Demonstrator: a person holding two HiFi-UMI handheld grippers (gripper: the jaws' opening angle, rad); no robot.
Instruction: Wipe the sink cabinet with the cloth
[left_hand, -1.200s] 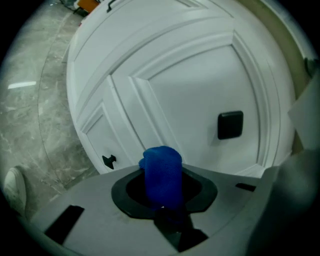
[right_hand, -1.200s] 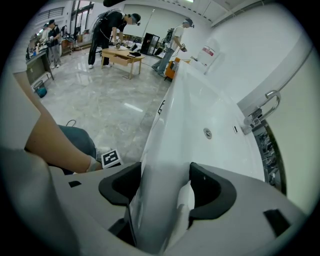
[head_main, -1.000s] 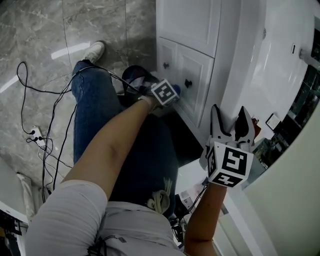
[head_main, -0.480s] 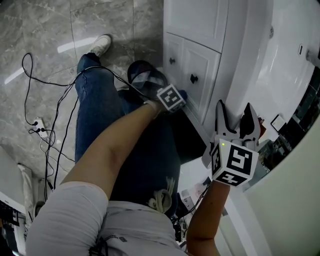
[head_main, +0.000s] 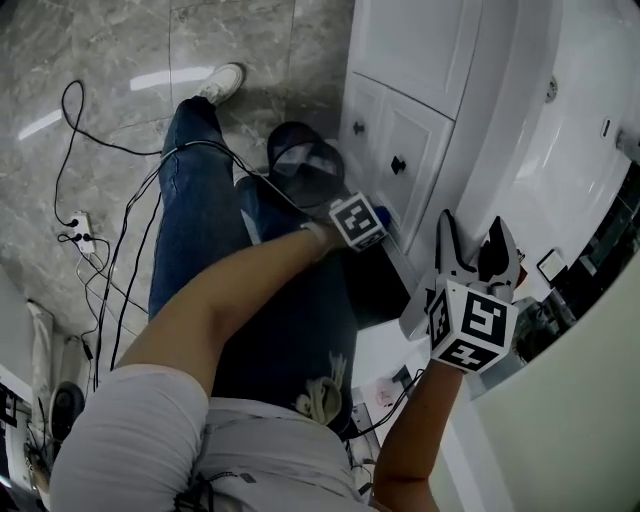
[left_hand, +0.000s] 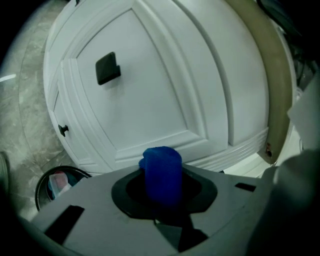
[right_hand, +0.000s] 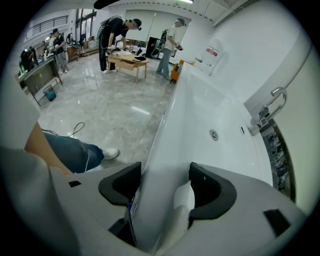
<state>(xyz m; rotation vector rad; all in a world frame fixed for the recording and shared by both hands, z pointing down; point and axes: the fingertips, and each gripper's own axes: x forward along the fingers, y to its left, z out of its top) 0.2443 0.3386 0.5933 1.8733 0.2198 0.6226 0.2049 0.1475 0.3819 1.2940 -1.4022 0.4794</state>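
My left hand-held gripper is clenched on the one blue cloth, whose bunched end pokes out near the sink cabinet's lower door. I judge the wiping is in hand. Next I should press the cloth to the panel and sweep across. My right hand-held gripper is spread astride the white sink rim. Farther off I count two black knobs and one waste bin.
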